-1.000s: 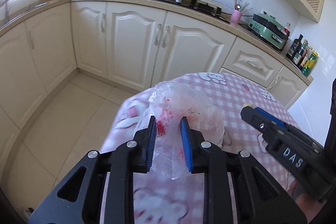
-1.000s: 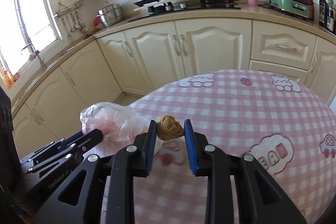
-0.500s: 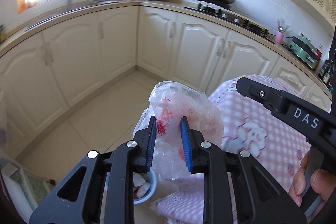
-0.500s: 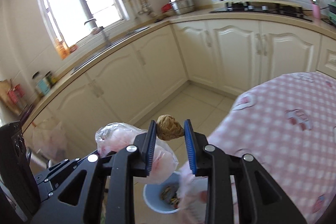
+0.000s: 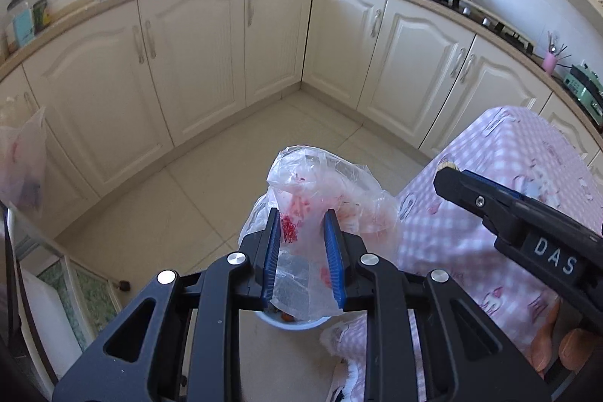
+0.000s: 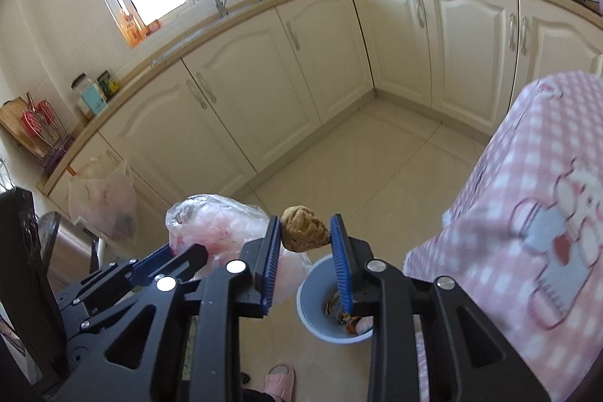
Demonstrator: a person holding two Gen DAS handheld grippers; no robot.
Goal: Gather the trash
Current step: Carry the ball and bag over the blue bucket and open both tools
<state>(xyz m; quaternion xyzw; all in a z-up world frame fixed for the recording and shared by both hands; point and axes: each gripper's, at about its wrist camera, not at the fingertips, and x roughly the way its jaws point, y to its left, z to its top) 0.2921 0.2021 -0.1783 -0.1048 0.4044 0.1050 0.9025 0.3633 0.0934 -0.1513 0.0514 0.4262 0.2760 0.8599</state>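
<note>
My left gripper [image 5: 301,213] is shut on a crumpled clear plastic bag [image 5: 324,191] with red print, held in the air above the floor. In the right wrist view my right gripper [image 6: 305,228] is shut on a brown crumpled ball of paper [image 6: 303,229]. A pale blue bin [image 6: 314,311] with rubbish inside stands on the floor right below both loads; the left wrist view shows only the bin's rim [image 5: 290,324] under the bag. The left gripper [image 6: 166,260] and its bag [image 6: 215,225] hang to the left of the right one. The right gripper [image 5: 490,202] shows at the right of the left wrist view.
A table with a pink checked cloth [image 6: 535,213] stands close on the right of the bin. Cream cabinets [image 5: 211,63] line the far walls. A plastic bag [image 6: 101,198] hangs on a cabinet at the left. A pink slipper [image 6: 280,379] stands on the tiles near the bin.
Both grippers have swung left off the table and sunk toward the floor with their loads still held. The blue bin has come into view beneath them.
</note>
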